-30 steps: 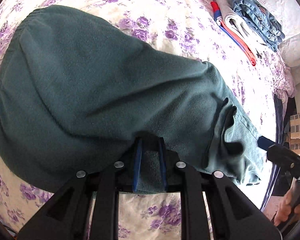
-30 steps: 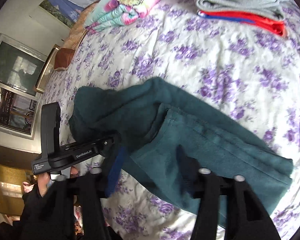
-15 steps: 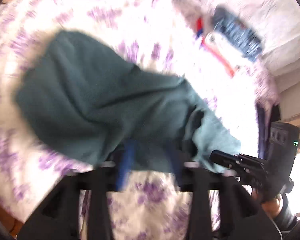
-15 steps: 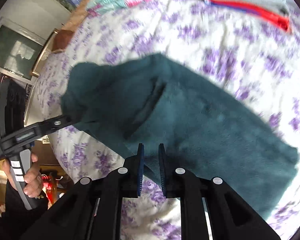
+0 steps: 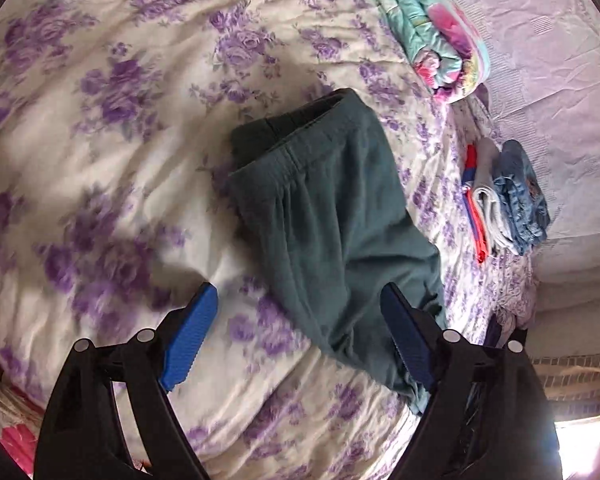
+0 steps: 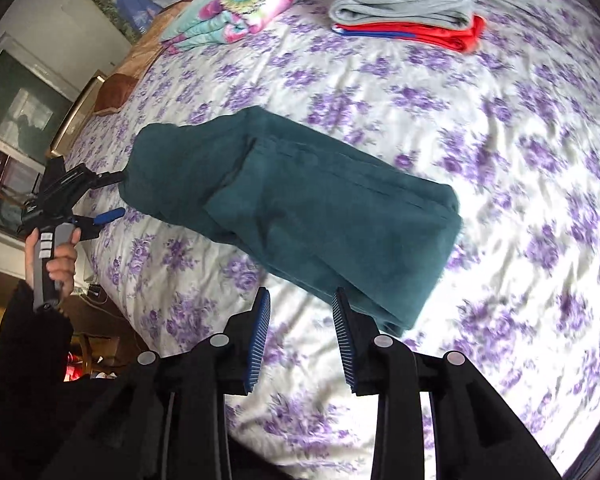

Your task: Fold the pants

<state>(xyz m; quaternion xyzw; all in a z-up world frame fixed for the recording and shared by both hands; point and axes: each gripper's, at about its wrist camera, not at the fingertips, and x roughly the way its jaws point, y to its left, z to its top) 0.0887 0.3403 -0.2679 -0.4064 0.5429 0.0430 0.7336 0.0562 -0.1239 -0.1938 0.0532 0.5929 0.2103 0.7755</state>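
The dark green pants (image 5: 332, 236) lie folded into a long bundle on the floral bed sheet (image 5: 112, 128), waistband at the far end. In the right wrist view the pants (image 6: 300, 216) lie across the middle. My left gripper (image 5: 300, 320) is open wide and empty, just above the near end of the pants; it also shows in the right wrist view (image 6: 112, 196) at the pants' left end. My right gripper (image 6: 302, 316) is open and empty, its right fingertip close to the pants' near edge.
A stack of folded clothes, jeans on grey and red garments (image 5: 504, 204) (image 6: 408, 4), lies at the far side of the bed. A rolled floral blanket (image 5: 428, 28) (image 6: 240, 4) lies beside it. The bed edge and room furniture are at the left of the right wrist view.
Both grippers have let go of the pants and opened. They pulled back and up, and the pants now lie folded on the sheet.
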